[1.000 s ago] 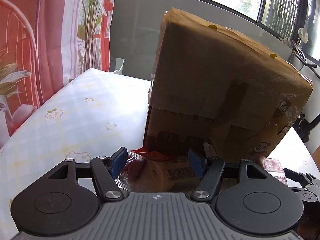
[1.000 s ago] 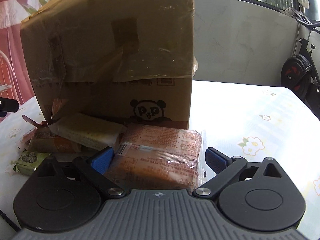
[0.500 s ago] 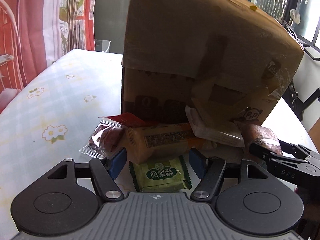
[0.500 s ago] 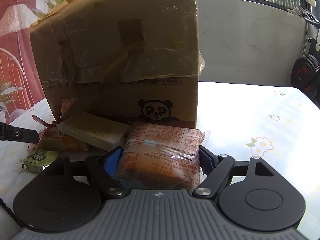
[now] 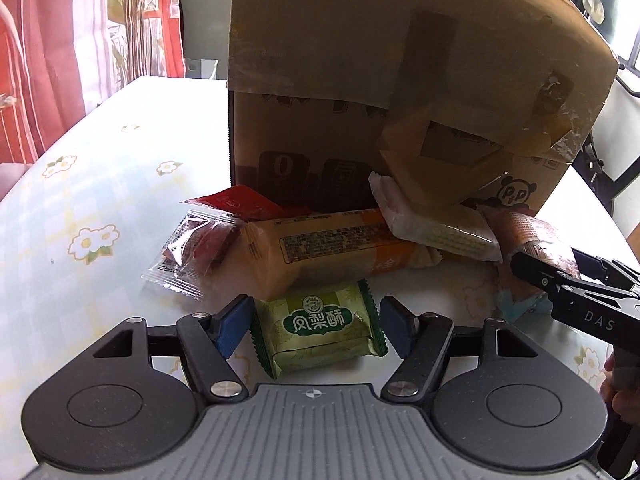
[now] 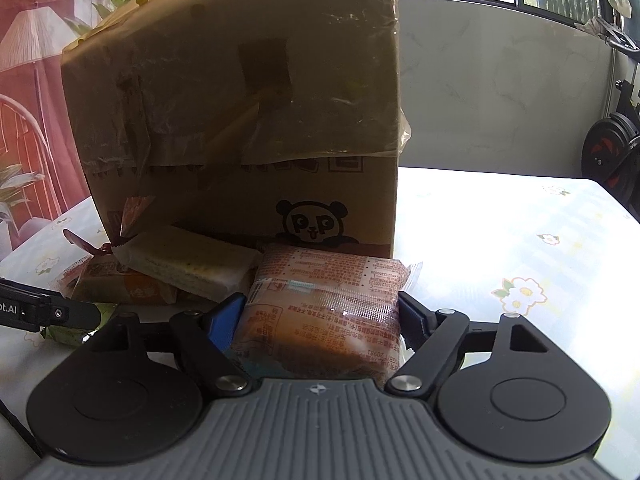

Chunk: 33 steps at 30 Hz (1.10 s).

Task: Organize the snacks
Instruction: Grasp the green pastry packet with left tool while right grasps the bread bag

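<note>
A pile of snack packs lies on the table in front of a taped cardboard box (image 5: 400, 92). In the left wrist view my left gripper (image 5: 316, 324) is open, its blue pads on either side of a green pastry pack (image 5: 320, 328) without squeezing it. Behind it lie a long orange pack (image 5: 320, 248), a clear pack with red filling (image 5: 196, 248), a red sachet (image 5: 236, 200) and a white wafer pack (image 5: 436, 228). In the right wrist view my right gripper (image 6: 320, 316) is shut on a brown-orange snack pack (image 6: 324, 312), which rests by the box (image 6: 240, 120).
The table (image 5: 100, 200) has a pale floral cloth and runs left of the box; more of it (image 6: 500, 220) lies to the right. Red curtains and a plant stand at the back left. An exercise bike (image 6: 612, 152) stands beyond the right edge.
My left gripper pulled back and down from the orange pack, so the green pack is now between its pads. My right gripper closed from wide open onto the brown-orange pack.
</note>
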Tool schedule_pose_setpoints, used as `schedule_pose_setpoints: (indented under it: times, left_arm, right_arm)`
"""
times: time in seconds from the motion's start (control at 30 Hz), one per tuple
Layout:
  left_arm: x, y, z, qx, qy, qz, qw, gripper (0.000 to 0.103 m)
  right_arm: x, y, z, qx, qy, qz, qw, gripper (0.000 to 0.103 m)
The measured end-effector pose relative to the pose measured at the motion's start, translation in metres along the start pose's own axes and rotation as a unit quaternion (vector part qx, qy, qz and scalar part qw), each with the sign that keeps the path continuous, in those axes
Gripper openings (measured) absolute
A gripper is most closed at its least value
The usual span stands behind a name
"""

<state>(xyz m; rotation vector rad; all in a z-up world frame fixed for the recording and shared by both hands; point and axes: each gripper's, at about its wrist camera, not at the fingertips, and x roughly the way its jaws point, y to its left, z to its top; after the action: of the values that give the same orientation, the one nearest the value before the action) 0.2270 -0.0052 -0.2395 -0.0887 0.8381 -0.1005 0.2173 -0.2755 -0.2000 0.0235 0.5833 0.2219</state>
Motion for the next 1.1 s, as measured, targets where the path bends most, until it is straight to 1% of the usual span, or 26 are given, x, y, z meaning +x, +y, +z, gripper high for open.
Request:
schedule_pose_setpoints:
  times: [0.13, 0.33, 0.4, 0.47, 0.97, 1.1]
  left_arm:
    - [0.005, 0.003, -0.004, -0.010, 0.011, 0.008, 0.9999, 0.073]
    - [0.006, 0.002, -0.006, -0.006, 0.008, 0.011, 0.9999, 0.072]
    - [0.006, 0.004, -0.006, -0.007, 0.002, -0.002, 1.0000, 0.058]
    - [0.001, 0.002, -0.006, -0.001, -0.001, -0.005, 1.0000, 0.056]
    - [-0.012, 0.000, -0.007, -0.001, -0.001, -0.029, 0.9996, 0.056]
    - [-0.020, -0.001, -0.005, 0.004, -0.015, -0.035, 0.9993, 0.056]
  right_arm:
    - [0.000, 0.001, 0.000, 0.002, 0.000, 0.000, 1.000, 0.080]
    - [0.000, 0.000, 0.000, 0.003, 0.000, 0.001, 1.000, 0.080]
    - [0.000, 0.000, 0.000, 0.003, 0.000, 0.001, 1.000, 0.080]
    - [0.000, 0.001, 0.000, 0.003, 0.000, 0.001, 1.000, 0.080]
    - [-0.001, 0.004, 0.001, 0.011, 0.002, 0.002, 1.000, 0.080]
    - [-0.010, -0.003, 0.003, 0.040, -0.002, -0.011, 0.999, 0.080]
